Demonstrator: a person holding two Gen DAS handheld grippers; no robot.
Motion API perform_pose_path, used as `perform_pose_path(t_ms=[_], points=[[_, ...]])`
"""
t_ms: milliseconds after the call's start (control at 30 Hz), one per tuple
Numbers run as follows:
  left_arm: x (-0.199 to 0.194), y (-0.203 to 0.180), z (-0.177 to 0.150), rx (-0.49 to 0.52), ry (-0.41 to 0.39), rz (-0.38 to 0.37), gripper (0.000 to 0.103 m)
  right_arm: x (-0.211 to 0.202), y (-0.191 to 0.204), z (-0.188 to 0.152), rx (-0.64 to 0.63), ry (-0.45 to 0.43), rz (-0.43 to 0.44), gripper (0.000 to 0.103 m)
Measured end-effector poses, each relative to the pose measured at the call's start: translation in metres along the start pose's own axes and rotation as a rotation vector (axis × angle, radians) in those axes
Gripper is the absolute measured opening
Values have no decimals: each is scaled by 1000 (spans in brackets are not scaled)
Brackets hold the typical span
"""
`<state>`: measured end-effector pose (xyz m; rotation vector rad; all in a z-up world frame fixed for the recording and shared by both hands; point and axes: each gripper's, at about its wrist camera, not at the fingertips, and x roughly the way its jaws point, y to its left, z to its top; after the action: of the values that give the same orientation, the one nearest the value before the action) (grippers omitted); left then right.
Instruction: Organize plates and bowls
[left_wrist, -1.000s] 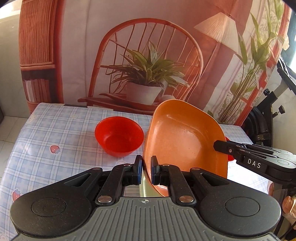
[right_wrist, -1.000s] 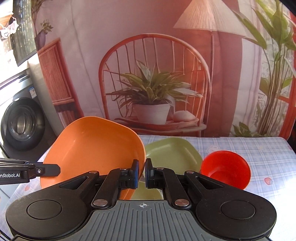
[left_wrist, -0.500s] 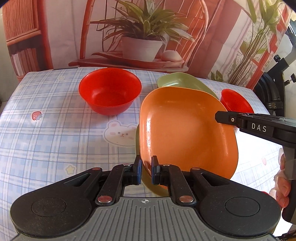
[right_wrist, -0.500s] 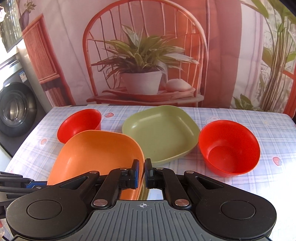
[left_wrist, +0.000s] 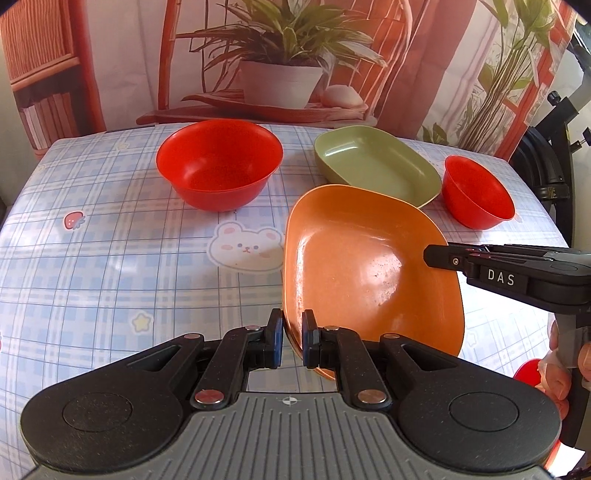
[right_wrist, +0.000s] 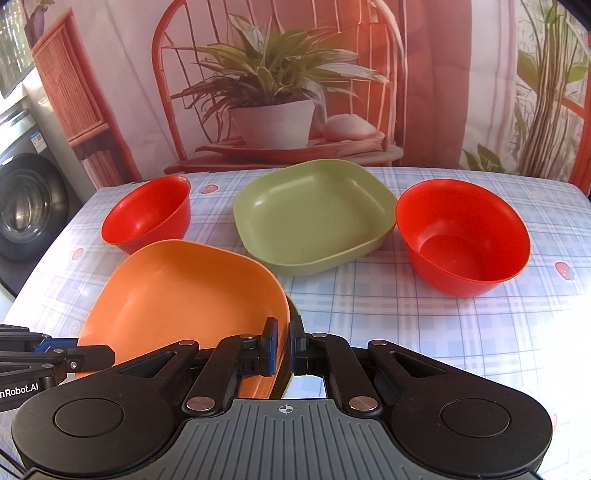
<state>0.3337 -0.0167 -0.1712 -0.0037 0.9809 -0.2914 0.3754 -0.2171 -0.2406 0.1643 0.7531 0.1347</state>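
An orange square plate (left_wrist: 365, 266) is held by both grippers, low over the checked tablecloth. My left gripper (left_wrist: 291, 341) is shut on its near left rim. My right gripper (right_wrist: 282, 345) is shut on its right rim; that plate also shows in the right wrist view (right_wrist: 181, 291). My right gripper reaches in from the right in the left wrist view (left_wrist: 436, 256). A green square plate (left_wrist: 376, 164) lies behind it, also visible in the right wrist view (right_wrist: 314, 214). One red bowl (left_wrist: 219, 168) stands left, another red bowl (left_wrist: 476, 192) right.
The table (left_wrist: 110, 266) carries a blue checked cloth with bear and strawberry prints. A printed backdrop (right_wrist: 295, 74) hangs behind its far edge. A washing machine (right_wrist: 22, 206) stands to the left. A black stand (left_wrist: 554, 147) is off the table's right side.
The orange plate has come down from a steep tilt to nearly flat, low over the table in front of the green plate. Both grippers moved down with it and stayed shut.
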Motion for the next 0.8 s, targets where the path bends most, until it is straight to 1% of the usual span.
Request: perform_pose_path(t_ms=[300, 400, 533, 667, 800], points=[[0, 1, 0, -7, 6, -11, 11, -2, -2, -2, 23, -5, 7, 6], [1, 1, 0, -7, 0, -11, 12, -5, -2, -3, 22, -6, 6, 7], [0, 3, -1, -18, -11, -19, 12, -11, 2, -6, 7, -19, -1, 14], [-1, 4, -1, -20, -21, -12, 20, -18, 8, -7, -26, -44, -38, 23], [0, 5, -2, -17, -26, -3, 20, -22, 4, -10, -19, -40, -47, 23]])
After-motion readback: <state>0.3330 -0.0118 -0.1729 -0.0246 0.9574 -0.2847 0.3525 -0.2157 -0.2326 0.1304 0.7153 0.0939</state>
